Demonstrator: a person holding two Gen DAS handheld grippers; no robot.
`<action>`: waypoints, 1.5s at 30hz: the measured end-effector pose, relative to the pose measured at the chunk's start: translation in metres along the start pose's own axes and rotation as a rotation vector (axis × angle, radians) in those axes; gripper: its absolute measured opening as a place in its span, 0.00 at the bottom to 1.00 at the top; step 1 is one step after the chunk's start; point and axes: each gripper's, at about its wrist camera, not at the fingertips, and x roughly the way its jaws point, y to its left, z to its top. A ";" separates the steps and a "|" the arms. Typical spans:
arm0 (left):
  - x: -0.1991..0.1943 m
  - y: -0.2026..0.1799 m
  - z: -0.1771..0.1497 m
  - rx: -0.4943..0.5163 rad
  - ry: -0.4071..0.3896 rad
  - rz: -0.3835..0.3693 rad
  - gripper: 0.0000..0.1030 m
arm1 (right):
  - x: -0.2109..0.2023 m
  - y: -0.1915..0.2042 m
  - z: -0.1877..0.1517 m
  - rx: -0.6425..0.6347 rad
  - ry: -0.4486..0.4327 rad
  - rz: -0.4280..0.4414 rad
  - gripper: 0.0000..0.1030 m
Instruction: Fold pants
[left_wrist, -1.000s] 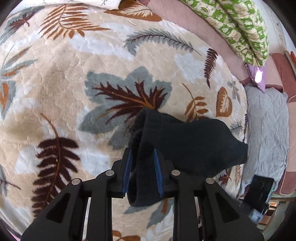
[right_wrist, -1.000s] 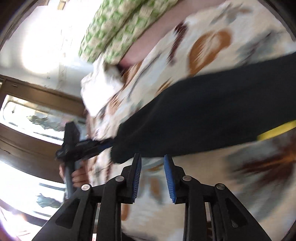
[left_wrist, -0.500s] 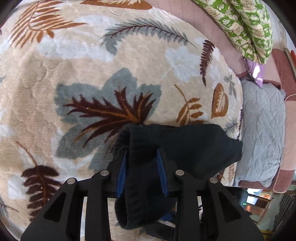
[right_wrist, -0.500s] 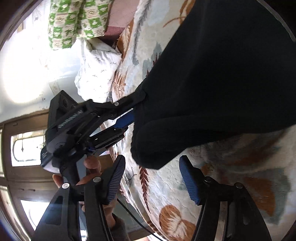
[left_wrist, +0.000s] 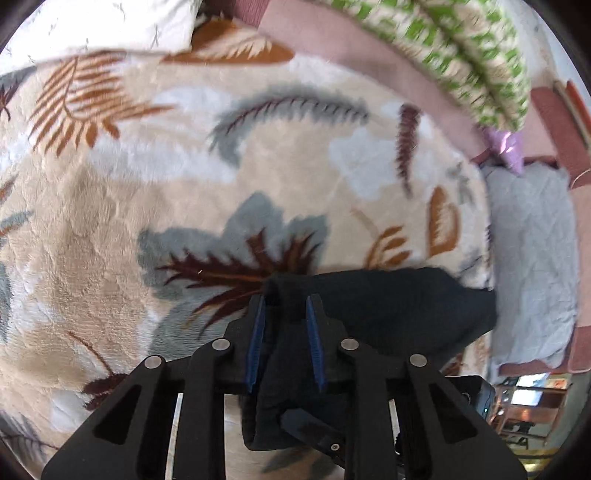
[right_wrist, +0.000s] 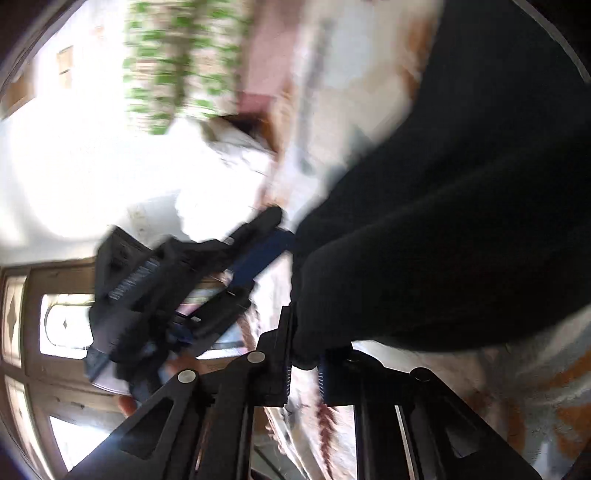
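The dark pants (left_wrist: 388, 306) lie bunched over a leaf-patterned blanket (left_wrist: 147, 221). My left gripper (left_wrist: 284, 299) points steeply down, its jaws closing with a thick fold of the pants pressed between the blue pads. In the right wrist view the pants (right_wrist: 461, 240) fill the right side. My right gripper (right_wrist: 304, 347) is shut on their lower rolled edge. The left gripper (right_wrist: 280, 240) grips the same end of the cloth just above it, with a hand (right_wrist: 129, 402) below. Both views are motion-blurred.
A white pillow (left_wrist: 92, 26) lies at the blanket's far edge. A green-patterned quilt (left_wrist: 461, 55) lies on a pink sheet (left_wrist: 314, 40) at the upper right, and a grey sheet (left_wrist: 532, 258) to the right. A wooden door with glass panes (right_wrist: 55, 325) stands behind the left gripper.
The right gripper swung in to the pants' end, opened wide around the rolled edge, then closed on it. The left gripper kept its hold and drifted slightly over the blanket.
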 end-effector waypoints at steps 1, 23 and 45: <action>0.005 0.002 -0.002 0.004 0.017 0.004 0.20 | 0.001 -0.006 -0.001 0.009 0.005 -0.008 0.10; -0.005 0.003 -0.008 -0.010 -0.066 0.088 0.03 | 0.004 -0.009 -0.001 -0.025 0.020 0.013 0.15; -0.063 -0.044 -0.047 -0.017 -0.110 0.145 0.08 | -0.228 -0.001 0.034 -0.271 -0.042 -0.190 0.49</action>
